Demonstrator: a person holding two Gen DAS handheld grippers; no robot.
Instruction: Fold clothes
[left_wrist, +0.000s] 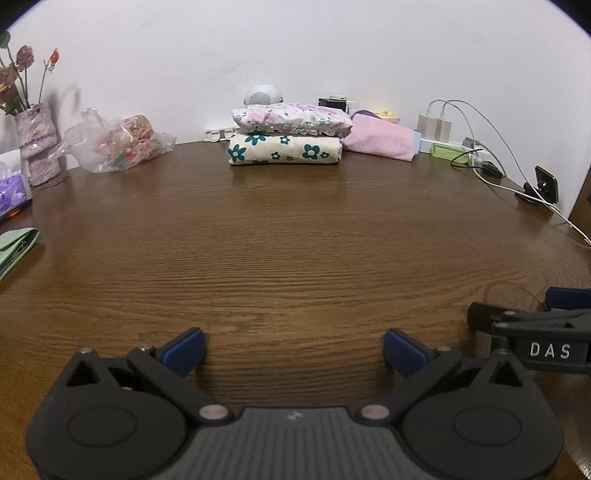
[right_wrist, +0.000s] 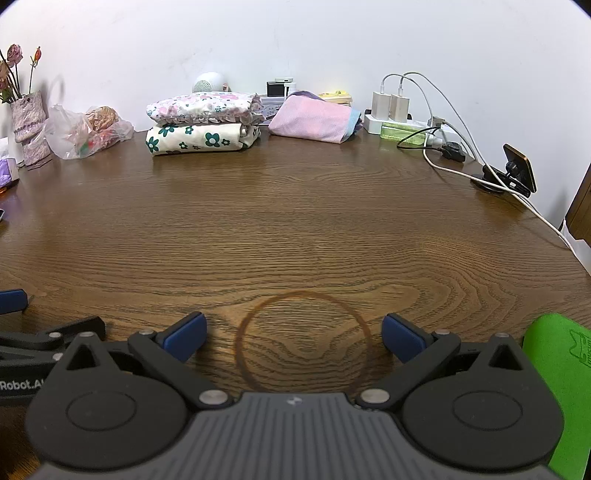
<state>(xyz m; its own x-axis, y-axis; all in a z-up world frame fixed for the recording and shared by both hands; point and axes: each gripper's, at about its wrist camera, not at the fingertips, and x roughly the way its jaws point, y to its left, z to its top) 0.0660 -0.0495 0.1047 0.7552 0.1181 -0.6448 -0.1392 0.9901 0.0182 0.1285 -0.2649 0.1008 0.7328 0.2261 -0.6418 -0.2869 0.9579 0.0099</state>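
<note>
Brown wood-grain tabletop (right_wrist: 295, 229) against a white wall; folded clothes (right_wrist: 203, 123) stacked at the wall; both tongs (left_wrist: 293, 349) (right_wrist: 294, 338) wide open, empty.

The green cloth (right_wrist: 557, 387) is cut off at the right edge, and the mint cloth (left_wrist: 16, 249) at the left.

Bench (right_wrist: 295, 221): brown wood grain, smooth, slight sheen, ring stain lower centre. Folded clothes (right_wrist: 201, 127), upper centre: soft matt printed cloth. Bag (left_wrist: 110, 144), upper left: clear crinkled glossy plastic. Left gripper (left_wrist: 293, 349): matt black plastic body, blue pads (left_wrist: 184, 349), metal pins.
</note>
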